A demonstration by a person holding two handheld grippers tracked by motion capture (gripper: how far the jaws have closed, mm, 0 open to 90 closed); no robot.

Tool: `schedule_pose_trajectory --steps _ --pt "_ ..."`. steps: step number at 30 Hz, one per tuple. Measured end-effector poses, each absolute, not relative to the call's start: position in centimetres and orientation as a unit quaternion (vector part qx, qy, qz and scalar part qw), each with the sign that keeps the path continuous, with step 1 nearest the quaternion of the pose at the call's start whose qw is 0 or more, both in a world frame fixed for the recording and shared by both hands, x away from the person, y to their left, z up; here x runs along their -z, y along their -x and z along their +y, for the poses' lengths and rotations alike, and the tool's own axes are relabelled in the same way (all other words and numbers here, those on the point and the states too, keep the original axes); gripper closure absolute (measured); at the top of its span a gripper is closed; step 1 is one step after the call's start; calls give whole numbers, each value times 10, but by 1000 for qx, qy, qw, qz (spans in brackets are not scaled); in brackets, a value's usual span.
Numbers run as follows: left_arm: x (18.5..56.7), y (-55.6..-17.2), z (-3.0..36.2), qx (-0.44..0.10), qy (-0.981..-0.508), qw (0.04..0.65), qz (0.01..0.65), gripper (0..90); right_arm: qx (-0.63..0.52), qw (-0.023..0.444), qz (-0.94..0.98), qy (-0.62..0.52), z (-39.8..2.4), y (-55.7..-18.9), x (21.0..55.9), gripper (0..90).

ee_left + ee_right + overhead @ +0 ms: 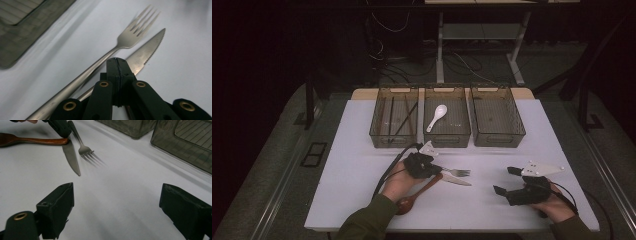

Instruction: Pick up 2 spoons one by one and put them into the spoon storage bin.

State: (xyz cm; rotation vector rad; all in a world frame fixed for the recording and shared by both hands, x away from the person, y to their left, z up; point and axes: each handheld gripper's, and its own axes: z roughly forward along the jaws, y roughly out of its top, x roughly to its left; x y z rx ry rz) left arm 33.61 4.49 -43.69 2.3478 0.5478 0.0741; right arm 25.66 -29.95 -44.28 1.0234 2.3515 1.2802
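On the white table by the shut, empty left claw (117,65): shiny steel fork (130,35) w/ serrated knife (147,50); right claw (117,210) wide apart.

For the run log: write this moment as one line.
left gripper: shut, over knife beside fork | right gripper: open, empty
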Motion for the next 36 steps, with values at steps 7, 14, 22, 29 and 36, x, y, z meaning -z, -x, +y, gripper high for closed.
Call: schedule_pose_trajectory --steps 7,14,22,29,36 --pt "439 -328 32 -4 -914 360 187 886 -441 137 813 -353 -300 -257 443 123" --pt "438 -318 18 17 -918 366 149 886 -441 138 814 -353 -300 -257 443 124" --pt "431 -318 26 13 -910 381 164 859 -441 137 814 -353 -300 -256 443 123" --pt "421 -314 55 1 -898 393 197 718 -440 138 814 -352 -299 -256 443 124" --pt "420 -300 85 -8 -887 404 225 557 -440 138 815 -352 -299 -256 443 124"
